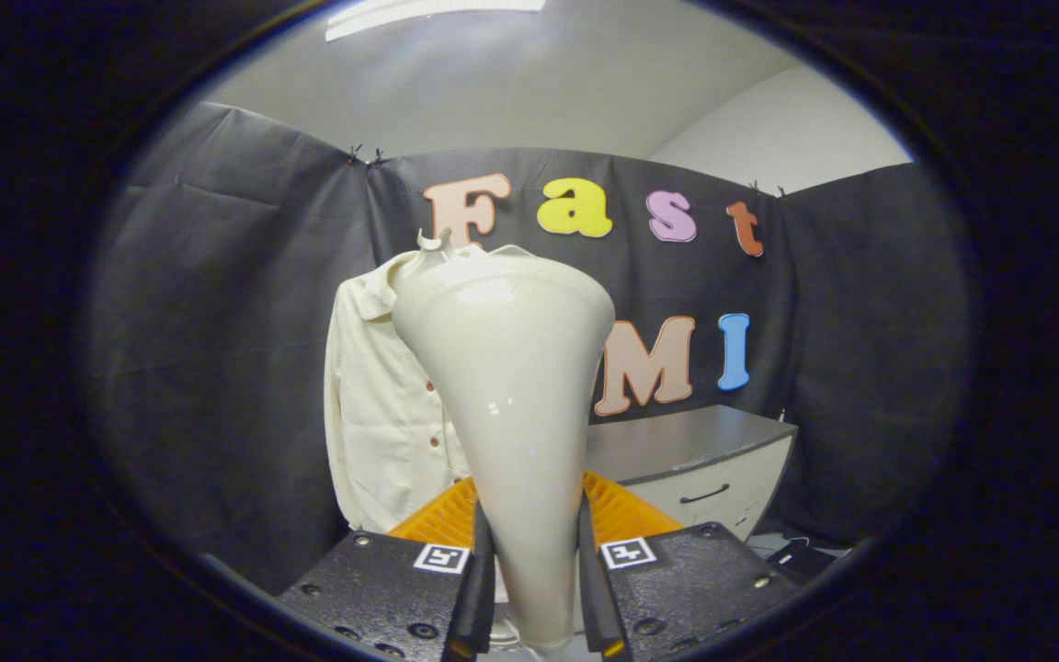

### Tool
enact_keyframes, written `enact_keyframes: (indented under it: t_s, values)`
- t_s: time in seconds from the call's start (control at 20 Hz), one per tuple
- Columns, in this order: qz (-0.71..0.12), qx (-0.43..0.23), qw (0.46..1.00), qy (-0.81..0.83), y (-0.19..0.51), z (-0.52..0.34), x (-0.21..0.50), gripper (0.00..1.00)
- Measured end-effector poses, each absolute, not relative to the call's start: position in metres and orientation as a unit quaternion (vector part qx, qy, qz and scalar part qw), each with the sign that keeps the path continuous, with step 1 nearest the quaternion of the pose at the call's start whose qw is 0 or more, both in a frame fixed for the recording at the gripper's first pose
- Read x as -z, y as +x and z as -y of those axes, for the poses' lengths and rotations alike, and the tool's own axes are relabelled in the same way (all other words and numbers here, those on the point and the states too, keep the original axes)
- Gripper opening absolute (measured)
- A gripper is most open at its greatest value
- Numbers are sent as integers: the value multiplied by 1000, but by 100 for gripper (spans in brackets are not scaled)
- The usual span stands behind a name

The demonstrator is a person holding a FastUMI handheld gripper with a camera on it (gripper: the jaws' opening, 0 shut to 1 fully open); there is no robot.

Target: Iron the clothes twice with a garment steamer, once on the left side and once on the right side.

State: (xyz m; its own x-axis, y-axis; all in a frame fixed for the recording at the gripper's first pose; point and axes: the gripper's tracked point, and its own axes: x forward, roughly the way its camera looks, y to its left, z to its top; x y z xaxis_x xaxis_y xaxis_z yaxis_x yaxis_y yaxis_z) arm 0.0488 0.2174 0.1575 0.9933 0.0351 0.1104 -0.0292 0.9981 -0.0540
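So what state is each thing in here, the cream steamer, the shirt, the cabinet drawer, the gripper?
Garment steamer: upright, clamped between the fingers.
Gripper: shut on the steamer's narrow handle.
Shirt: hanging beyond the steamer, buttoned, partly hidden by it.
Cabinet drawer: closed.

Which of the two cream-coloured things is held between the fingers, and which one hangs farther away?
The glossy steamer head is clamped between the fingers. The matte buttoned shirt hangs beyond it, against the booth wall.
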Motion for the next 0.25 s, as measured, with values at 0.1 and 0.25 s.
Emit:
enact_keyframes:
  t_s: [0.1,0.25]
  values:
    - [56,-18,998,-22,45,-206,-159,38]
    - [55,-27,998,-25,30,-198,-158,38]
